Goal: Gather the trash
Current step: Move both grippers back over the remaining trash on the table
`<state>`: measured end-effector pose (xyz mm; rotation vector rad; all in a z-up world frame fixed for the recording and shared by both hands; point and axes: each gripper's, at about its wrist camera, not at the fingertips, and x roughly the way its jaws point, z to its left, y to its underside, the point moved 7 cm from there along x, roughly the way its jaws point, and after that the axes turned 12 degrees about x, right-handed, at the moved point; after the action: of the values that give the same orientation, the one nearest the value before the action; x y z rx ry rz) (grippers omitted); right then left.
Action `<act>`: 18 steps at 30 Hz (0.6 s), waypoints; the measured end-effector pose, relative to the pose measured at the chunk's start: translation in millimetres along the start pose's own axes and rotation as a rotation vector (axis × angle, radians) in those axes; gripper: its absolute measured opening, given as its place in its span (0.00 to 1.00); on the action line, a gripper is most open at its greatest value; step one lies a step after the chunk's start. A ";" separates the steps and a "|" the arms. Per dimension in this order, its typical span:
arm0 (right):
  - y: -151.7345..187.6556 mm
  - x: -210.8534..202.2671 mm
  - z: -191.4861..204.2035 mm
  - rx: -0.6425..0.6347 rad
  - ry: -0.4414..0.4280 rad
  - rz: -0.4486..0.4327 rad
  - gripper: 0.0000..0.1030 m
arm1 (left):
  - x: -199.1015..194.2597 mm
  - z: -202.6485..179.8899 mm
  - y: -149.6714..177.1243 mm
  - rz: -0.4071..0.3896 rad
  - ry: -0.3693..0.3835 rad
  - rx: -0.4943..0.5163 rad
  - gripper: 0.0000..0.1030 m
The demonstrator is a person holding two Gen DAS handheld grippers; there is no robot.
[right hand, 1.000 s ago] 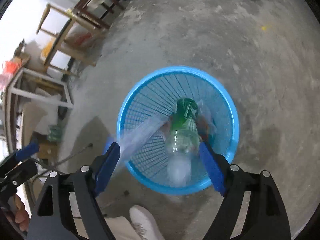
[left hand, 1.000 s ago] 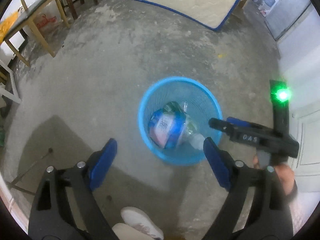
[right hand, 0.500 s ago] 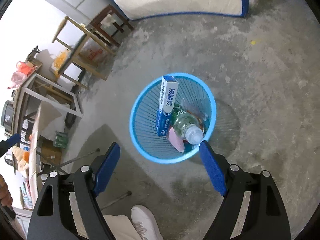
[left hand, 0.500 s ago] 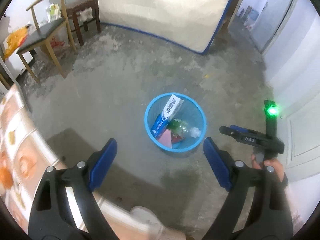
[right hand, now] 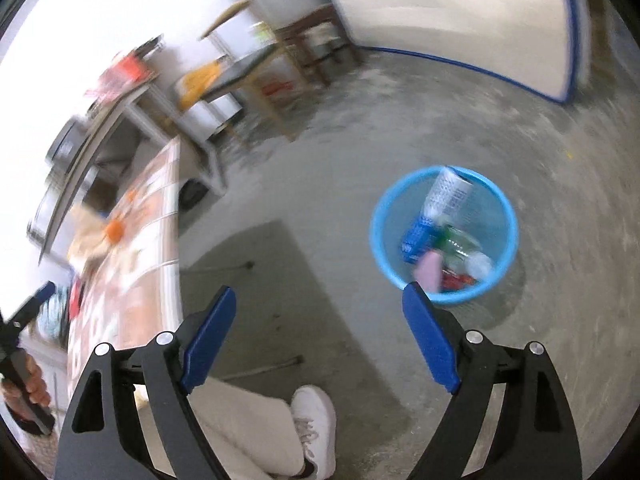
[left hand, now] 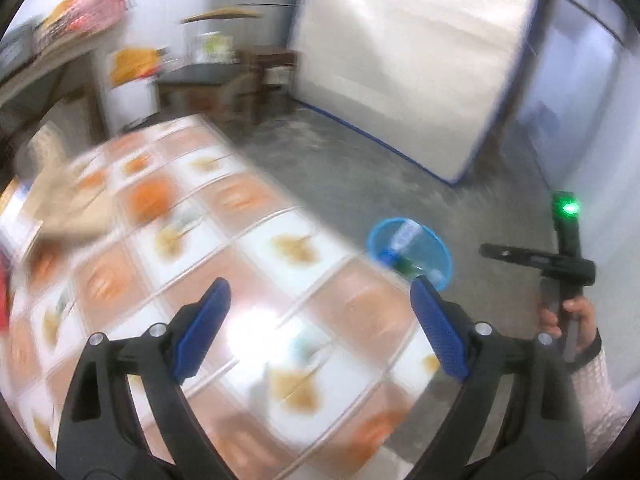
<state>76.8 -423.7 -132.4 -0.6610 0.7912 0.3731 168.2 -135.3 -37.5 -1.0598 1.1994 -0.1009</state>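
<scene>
Since both tools hang free of any load, the lines below read the scene as a pause between one drop and the next pick.

Left gripper (left hand: pixel 320 320): its jaws stand wide apart with nothing between them, over the patterned tablecloth (left hand: pixel 256 264), which fits a search of the table for more rubbish.

Right gripper (right hand: pixel 320 332): its jaws have just been opening a little further and are empty; it hangs over bare floor (right hand: pixel 540 140) with the bin at about 1 o'clock.

Blue bin (right hand: pixel 378 240): it stands on the concrete, well apart from the table edge (right hand: pixel 172 264), probably so that either hand can reach it.

Trash: a toothpaste box (right hand: pixel 444 196) leans on the rim, with a plastic bottle (right hand: pixel 464 248) and a pink scrap (right hand: pixel 428 276) low inside.

Table: brownish paper or card (left hand: pixel 68 208) lies at 9 o'clock in the left view, too blurred to name.

Around: a chair (right hand: pixel 248 60) at 11 o'clock, a mattress (left hand: pixel 420 60) at 1 o'clock.

In the way: the person's leg and white shoe (right hand: pixel 312 420) at 6 o'clock, and a thin rod (right hand: pixel 228 268) on the floor beside the table.
</scene>
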 end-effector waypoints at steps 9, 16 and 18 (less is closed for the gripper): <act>29.3 34.3 238.7 -0.405 -0.173 0.174 0.85 | -114.6 144.0 90.7 -0.066 -0.316 -0.109 0.87; 78.5 77.7 373.7 -0.643 -0.218 0.306 0.86 | -157.6 224.1 121.6 -0.062 -0.457 -0.116 0.87; 86.8 94.3 400.6 -0.683 -0.222 0.337 0.86 | -159.3 245.7 128.0 -0.053 -0.473 -0.117 0.87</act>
<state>304.2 -85.0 -30.2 -1.0999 0.5513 1.0326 238.5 176.1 -23.1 -1.1393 0.7565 0.1741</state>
